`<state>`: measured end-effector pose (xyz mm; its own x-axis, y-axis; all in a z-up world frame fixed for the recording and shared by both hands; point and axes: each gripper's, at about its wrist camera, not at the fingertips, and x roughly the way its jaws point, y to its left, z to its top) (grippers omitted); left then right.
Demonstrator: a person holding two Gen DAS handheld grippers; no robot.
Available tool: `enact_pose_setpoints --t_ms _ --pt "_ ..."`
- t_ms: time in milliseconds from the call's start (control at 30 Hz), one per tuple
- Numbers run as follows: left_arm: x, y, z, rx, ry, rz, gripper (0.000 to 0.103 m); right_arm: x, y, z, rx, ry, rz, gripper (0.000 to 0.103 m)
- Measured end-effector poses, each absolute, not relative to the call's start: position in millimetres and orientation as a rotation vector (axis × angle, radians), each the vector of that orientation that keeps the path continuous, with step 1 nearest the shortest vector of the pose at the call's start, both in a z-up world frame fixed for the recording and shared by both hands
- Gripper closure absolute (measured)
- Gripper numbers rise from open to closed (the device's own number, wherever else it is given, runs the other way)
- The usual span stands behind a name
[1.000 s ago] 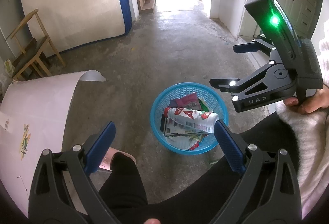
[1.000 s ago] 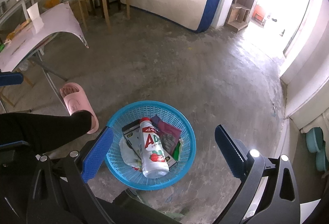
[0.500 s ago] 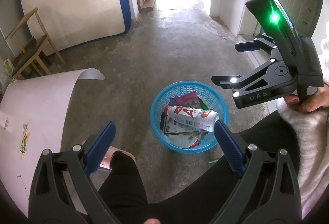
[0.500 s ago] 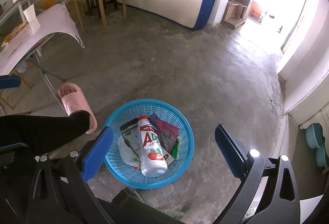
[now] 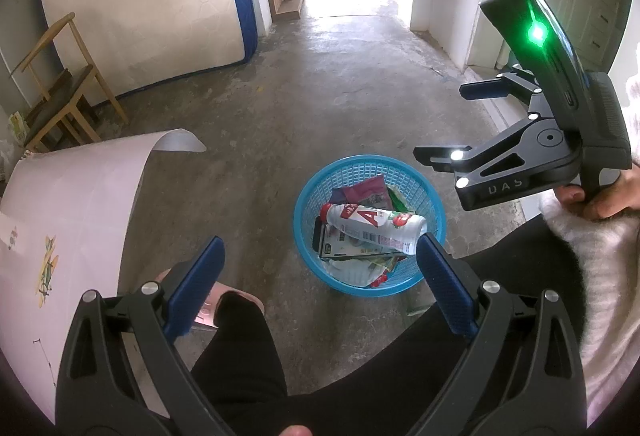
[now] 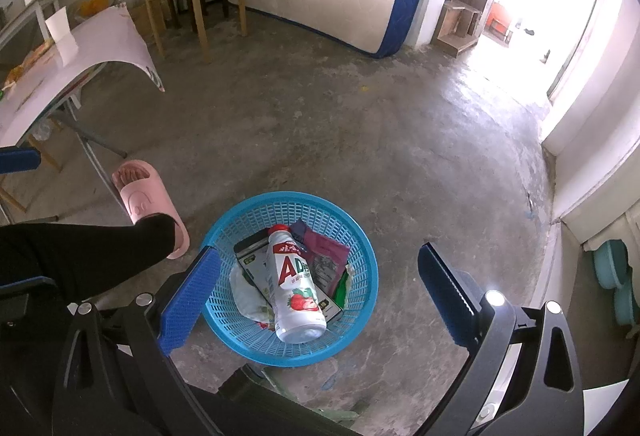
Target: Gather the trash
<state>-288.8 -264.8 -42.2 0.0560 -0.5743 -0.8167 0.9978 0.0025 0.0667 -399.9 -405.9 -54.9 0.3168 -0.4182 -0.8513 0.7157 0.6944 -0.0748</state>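
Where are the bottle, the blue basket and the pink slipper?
bottle (image 6: pixel 295 286): right wrist view, label.
blue basket (image 6: pixel 362 332): right wrist view, right wall.
pink slipper (image 6: pixel 138 197): right wrist view, strap.

The white bottle (image 6: pixel 297 286) lying in the blue basket (image 6: pixel 362 320) bears a large red "AD" on its label, above a strawberry picture; the smaller print over it is too fine to read. In the left wrist view, the black body of the right hand-held gripper (image 5: pixel 472 123) shows pale letters "UAS". The slipper (image 6: pixel 144 201) carries embossed marks that cannot be read.
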Motion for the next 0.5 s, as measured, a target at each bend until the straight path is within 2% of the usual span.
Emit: enact_pose_setpoints --t_ms 500 --pt "-288.1 -263.5 -41.7 0.795 0.696 -1.406 0.011 -399.9 -403.6 -59.1 0.336 0.992 -0.768 0.007"
